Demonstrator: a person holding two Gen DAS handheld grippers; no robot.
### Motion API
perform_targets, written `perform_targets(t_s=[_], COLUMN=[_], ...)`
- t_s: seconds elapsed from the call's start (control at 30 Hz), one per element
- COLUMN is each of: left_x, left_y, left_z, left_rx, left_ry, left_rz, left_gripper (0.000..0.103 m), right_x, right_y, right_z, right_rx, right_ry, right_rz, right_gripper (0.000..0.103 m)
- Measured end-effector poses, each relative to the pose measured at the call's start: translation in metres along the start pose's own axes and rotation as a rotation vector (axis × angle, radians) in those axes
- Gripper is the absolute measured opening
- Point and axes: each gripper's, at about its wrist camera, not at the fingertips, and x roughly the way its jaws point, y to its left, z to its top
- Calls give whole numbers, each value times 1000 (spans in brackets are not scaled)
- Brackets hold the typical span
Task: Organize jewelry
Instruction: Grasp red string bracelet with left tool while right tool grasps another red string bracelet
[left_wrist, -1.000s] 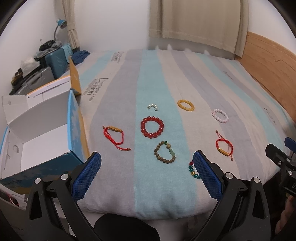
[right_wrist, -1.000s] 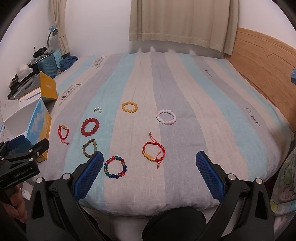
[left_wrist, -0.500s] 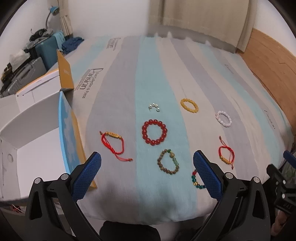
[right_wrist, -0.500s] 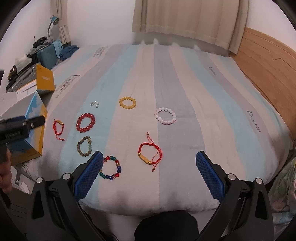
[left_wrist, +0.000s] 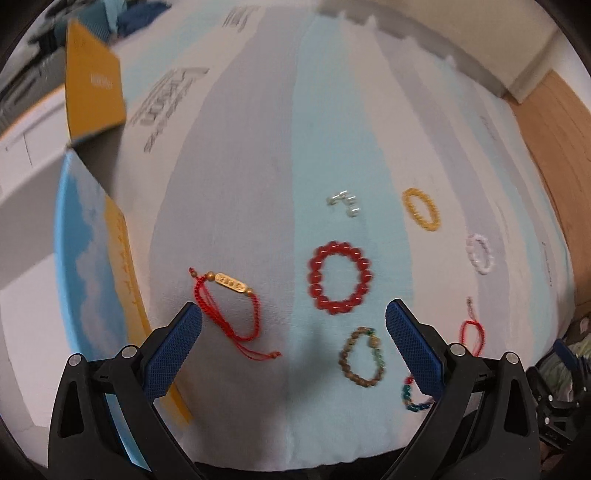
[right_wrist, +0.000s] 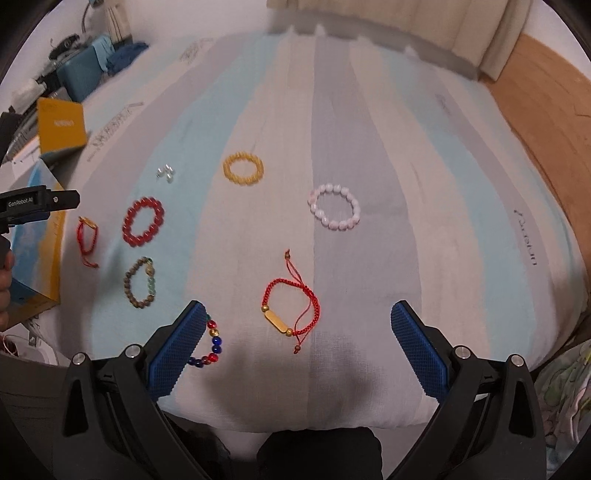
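Several bracelets lie on a striped bed. My left gripper (left_wrist: 293, 314) is open and empty above the near edge, between a red cord bracelet with a gold bar (left_wrist: 229, 302) and a brown bead bracelet (left_wrist: 364, 356). A red bead bracelet (left_wrist: 340, 277) lies just beyond it. My right gripper (right_wrist: 295, 314) is open and empty over a second red cord bracelet (right_wrist: 291, 310). A multicolour bead bracelet (right_wrist: 210, 345) is partly hidden by its left finger. A yellow bracelet (right_wrist: 243, 168), a pink bracelet (right_wrist: 334, 211) and small pearl pieces (right_wrist: 165, 172) lie farther back.
An open blue and yellow box (left_wrist: 92, 258) stands at the bed's left edge, with a yellow flap (left_wrist: 94, 83) behind it. A wooden headboard (right_wrist: 546, 85) runs along the right. Luggage and clutter (right_wrist: 77, 70) sit at the far left.
Both grippers have moved forward and lower over the bed, so the bracelets appear larger and closer. The jaws remain open.
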Motion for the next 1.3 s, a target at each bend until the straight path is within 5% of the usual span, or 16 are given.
perform_targets(t_s=[0.37,0.87,1.07,1.3], left_x=[66,100,96,82], left_y=[13,28,34,21], left_z=[-1,5,7,2], left_rx=[2,19,32,21], left_ry=[82,142,131,150], left_rz=[82,117,135,110], left_gripper=[97,89,72,27], right_x=[77,139,141,142], right_y=[-17,-12,-14,-12], right_z=[-7,-21,-24,-22], right_rx=[50,83,96,106], right_ry=[178,287,280,284], right_rz=[42,76,82,98], right_gripper=[92,78,66,45])
